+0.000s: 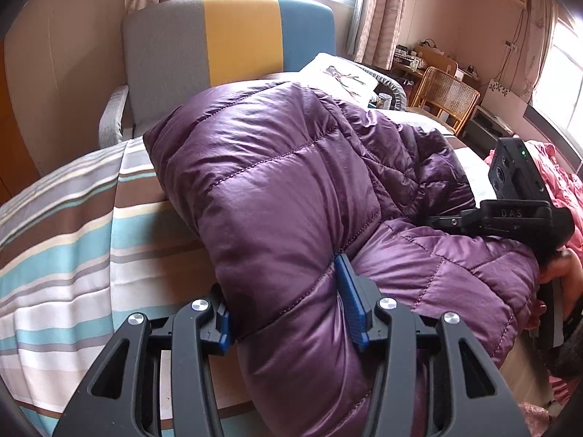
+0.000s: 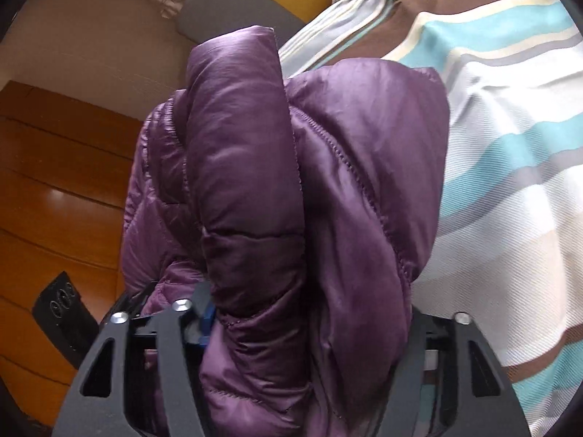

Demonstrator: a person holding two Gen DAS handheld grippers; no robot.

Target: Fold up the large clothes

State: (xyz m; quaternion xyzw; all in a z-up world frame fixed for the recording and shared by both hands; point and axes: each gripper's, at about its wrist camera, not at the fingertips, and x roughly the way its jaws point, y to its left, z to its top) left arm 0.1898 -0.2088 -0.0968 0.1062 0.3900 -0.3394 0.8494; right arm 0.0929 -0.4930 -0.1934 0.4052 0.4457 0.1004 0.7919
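The purple quilted down jacket (image 1: pixel 291 189) lies bunched across the striped bedsheet (image 1: pixel 62 240), filling the left wrist view from the centre out to 3 o'clock. The left gripper (image 1: pixel 288 313) sits at 6 o'clock with its jaws partway closed around a thick padded roll of the jacket, blue pads (image 1: pixel 351 306) pressing in on both sides. The right gripper (image 1: pixel 510 215) shows at 3 o'clock in that view, low against the jacket's far end. In its own view the right gripper (image 2: pixel 306 327) has a fat bundle of folded layers wedged between the jaws; only one blue pad (image 2: pixel 207 318) peeks out at 7 o'clock, so the far finger is hidden, but it appears clamped on the jacket. Behind, a grey, yellow and blue headboard (image 1: pixel 233 36) stands at 12 o'clock, with a pillow (image 1: pixel 342 76) at 1 o'clock.

The step in hand looks like carrying one half of the jacket over the other. To do it well, both grips should move together at equal height so the slippery shell does not slide out. Puffy down springs back, so lay the fold down flat and press the air out before releasing.
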